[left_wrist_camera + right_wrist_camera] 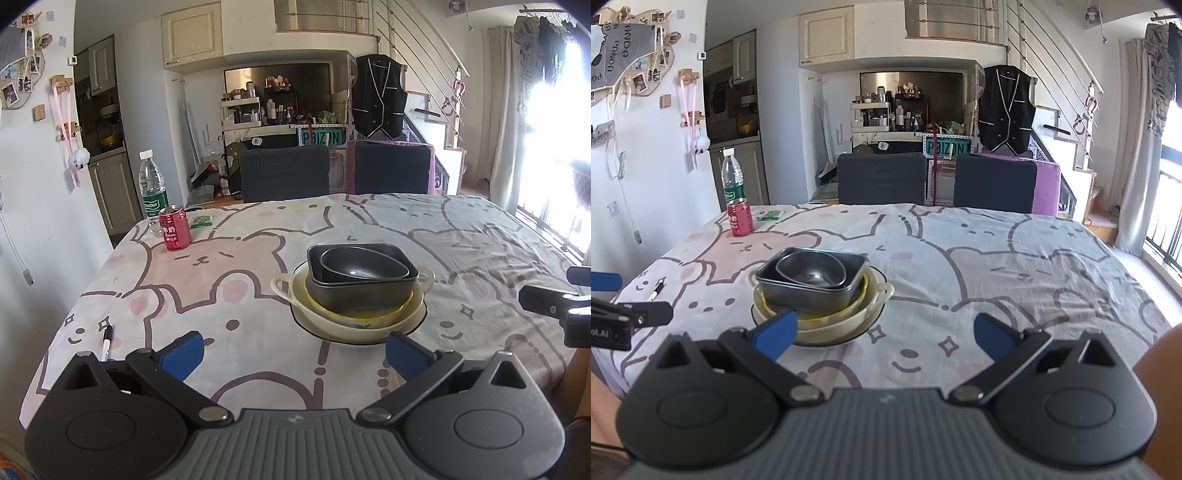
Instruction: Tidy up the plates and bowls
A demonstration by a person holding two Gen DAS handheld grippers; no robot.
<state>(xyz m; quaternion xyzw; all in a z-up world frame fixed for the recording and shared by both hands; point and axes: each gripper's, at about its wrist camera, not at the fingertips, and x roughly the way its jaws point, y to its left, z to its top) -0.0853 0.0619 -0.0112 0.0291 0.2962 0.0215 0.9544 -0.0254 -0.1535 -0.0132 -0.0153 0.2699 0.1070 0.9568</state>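
The dishes form one nested stack on the surface (258, 236), nearer its near edge than its far edge. A dark-rimmed plate (369, 340) lies at the bottom. On it sits a cream bowl with side handles (284, 288), then a yellow-rimmed bowl (369, 314), then a dark rectangular dish (362, 291), with a dark oval bowl (364, 264) innermost.

The left claw (293, 354) is spread wide and holds nothing; it sits near the stack without touching it. The right claw (884, 334) is likewise spread wide and empty.

A red can (175, 228) and a water bottle (151, 188) stand near the far left corner. A black marker (106, 341) lies near the left edge.
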